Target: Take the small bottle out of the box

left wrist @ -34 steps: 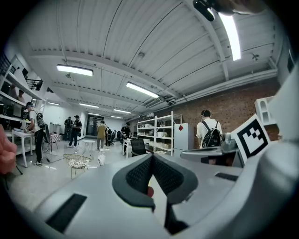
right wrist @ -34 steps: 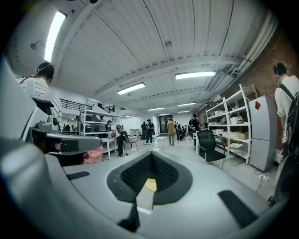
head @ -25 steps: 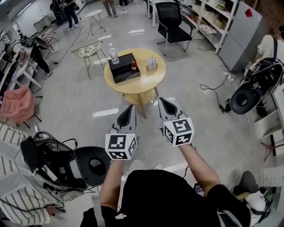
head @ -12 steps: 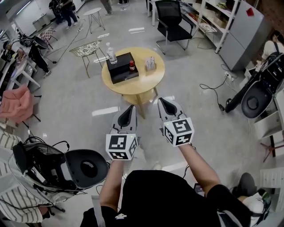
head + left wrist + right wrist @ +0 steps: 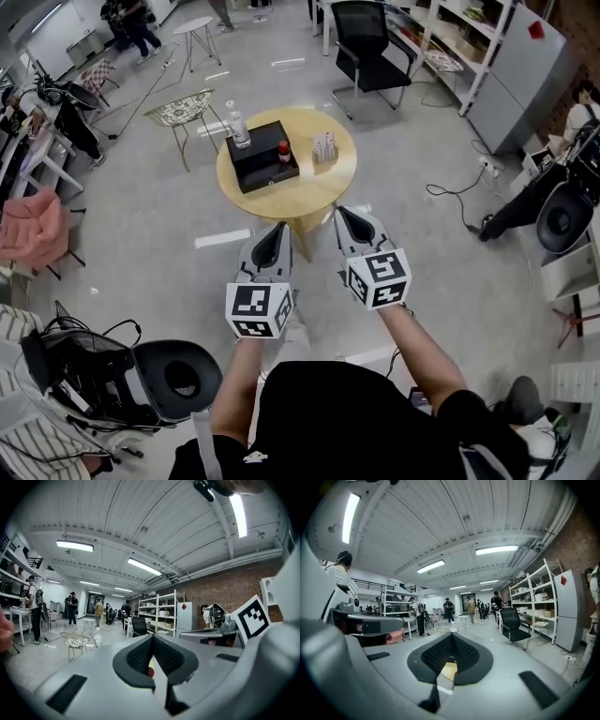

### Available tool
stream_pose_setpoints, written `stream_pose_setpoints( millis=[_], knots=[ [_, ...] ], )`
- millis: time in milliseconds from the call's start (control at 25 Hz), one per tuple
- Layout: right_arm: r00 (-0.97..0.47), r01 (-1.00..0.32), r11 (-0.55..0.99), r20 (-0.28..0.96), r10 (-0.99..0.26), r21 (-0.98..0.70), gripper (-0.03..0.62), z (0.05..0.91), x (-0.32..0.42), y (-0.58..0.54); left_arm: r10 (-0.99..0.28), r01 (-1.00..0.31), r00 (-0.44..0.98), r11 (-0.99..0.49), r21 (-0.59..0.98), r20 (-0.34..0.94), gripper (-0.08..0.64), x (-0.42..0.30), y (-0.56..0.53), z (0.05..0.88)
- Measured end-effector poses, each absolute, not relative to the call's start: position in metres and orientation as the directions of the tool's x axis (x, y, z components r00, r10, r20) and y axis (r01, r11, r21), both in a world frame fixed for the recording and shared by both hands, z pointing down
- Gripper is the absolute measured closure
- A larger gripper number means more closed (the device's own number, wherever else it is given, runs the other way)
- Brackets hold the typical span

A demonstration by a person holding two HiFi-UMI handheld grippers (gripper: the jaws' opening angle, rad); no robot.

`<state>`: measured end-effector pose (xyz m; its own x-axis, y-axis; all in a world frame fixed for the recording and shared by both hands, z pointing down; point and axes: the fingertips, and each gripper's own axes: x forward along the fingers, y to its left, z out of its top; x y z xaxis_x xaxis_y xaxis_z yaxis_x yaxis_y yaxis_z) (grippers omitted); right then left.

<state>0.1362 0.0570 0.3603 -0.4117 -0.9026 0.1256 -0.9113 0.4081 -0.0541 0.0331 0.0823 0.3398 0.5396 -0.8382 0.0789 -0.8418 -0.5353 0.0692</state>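
Note:
A small bottle (image 5: 283,150) with a red body and dark cap stands upright in the open black box (image 5: 262,155) on the round wooden table (image 5: 286,169) ahead. My left gripper (image 5: 275,232) and right gripper (image 5: 344,215) are held side by side well short of the table, both shut with nothing between the jaws. Through the left gripper's closed jaws a bit of the red bottle (image 5: 150,671) and table shows. In the right gripper view only a sliver of the table (image 5: 449,670) is seen past the shut jaws.
A clear water bottle (image 5: 239,127) stands at the box's far left, and a pale small rack (image 5: 324,146) on the table's right. A wire chair (image 5: 184,108) and black office chair (image 5: 366,42) stand beyond. Cables (image 5: 459,192) lie on the floor at right; equipment (image 5: 141,384) sits at lower left.
The table has shifted slightly in the head view as I move. The equipment at the lower left and a person at the right have moved. Both grippers stay shut and level.

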Motion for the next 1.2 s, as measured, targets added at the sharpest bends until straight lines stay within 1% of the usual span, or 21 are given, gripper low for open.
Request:
stream_pose_setpoints(
  millis=[320, 760, 1200],
  knots=[
    [-0.406, -0.914, 0.402, 0.145, -0.902, -0.06, 0.591, 0.366, 0.115, -0.02, -0.825, -0.83, 0.557, -0.551, 0.086, 0.094, 0.558, 0.016, 0.009, 0.346],
    [-0.4, -0.915, 0.4, 0.194, -0.896, -0.04, 0.591, 0.375, 0.058, -0.115, -0.815, -0.82, 0.571, -0.56, 0.118, 0.103, 0.558, -0.038, -0.087, 0.354],
    [-0.359, -0.93, 0.367, 0.242, -0.901, -0.013, 0.591, 0.389, 0.021, -0.177, -0.803, -0.806, 0.587, -0.57, 0.157, 0.102, 0.558, -0.081, -0.148, 0.367]
  ],
)
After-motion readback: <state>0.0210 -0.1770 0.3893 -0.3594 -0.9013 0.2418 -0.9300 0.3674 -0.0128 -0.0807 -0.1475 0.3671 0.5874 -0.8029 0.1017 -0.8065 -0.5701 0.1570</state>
